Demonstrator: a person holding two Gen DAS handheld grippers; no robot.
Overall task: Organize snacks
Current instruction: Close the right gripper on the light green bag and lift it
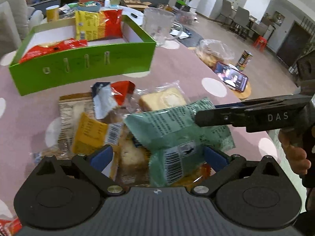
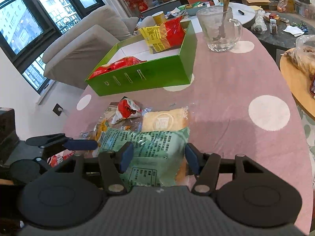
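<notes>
Loosely, crinkly green packet (image 2: 149, 147) between both hand-held grippers' open blue pads (image 2: 126, 154), none gripping.

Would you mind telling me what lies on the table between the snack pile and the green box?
Nothing: in both wrist views only bare pink tablecloth separates the snack pile from the green box.

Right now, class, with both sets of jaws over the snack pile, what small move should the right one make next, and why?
Probably close the right gripper on the pale green packet. Its jaws straddle that packet without clearly pressing it, the packet lies on top of the pile, and the green box beyond has room.
</notes>
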